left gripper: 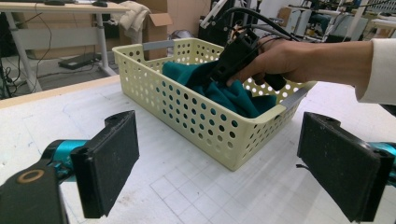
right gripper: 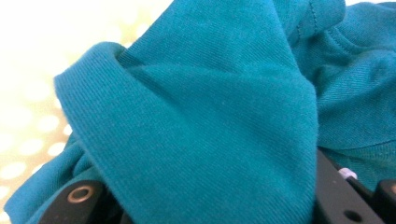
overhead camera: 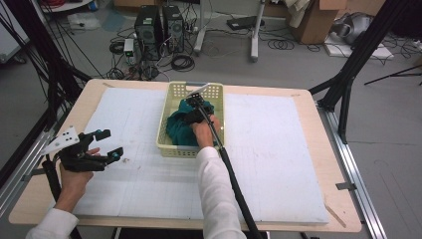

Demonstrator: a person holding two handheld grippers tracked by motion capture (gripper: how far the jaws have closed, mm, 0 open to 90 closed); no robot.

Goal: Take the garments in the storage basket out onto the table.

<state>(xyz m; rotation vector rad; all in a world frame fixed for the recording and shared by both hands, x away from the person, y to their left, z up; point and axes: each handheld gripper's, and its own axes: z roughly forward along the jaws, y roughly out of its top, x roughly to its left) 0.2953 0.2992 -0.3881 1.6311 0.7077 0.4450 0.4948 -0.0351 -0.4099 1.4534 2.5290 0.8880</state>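
A pale yellow perforated basket (overhead camera: 162, 122) stands at the middle back of the white board, and a crumpled teal cloth (overhead camera: 176, 128) lies in it. My right gripper (overhead camera: 195, 107) reaches down into the basket and is shut on a fold of the teal cloth (right gripper: 201, 116), which drapes over its jaws. From the left gripper view the basket (left gripper: 187, 112), the cloth (left gripper: 233, 95) and the right gripper (left gripper: 224, 70) in its hand lie ahead. My left gripper (overhead camera: 110, 143) hovers over the board's left side, open, with nothing between its pads (left gripper: 112, 163).
A white gridded board (overhead camera: 278, 164) covers most of the wooden table (overhead camera: 343, 219). The right gripper's black cable (overhead camera: 236, 189) runs back to the near edge. Black stand legs (overhead camera: 348, 74) rise at the right; computer towers (overhead camera: 159, 25) and cables sit on the floor behind.
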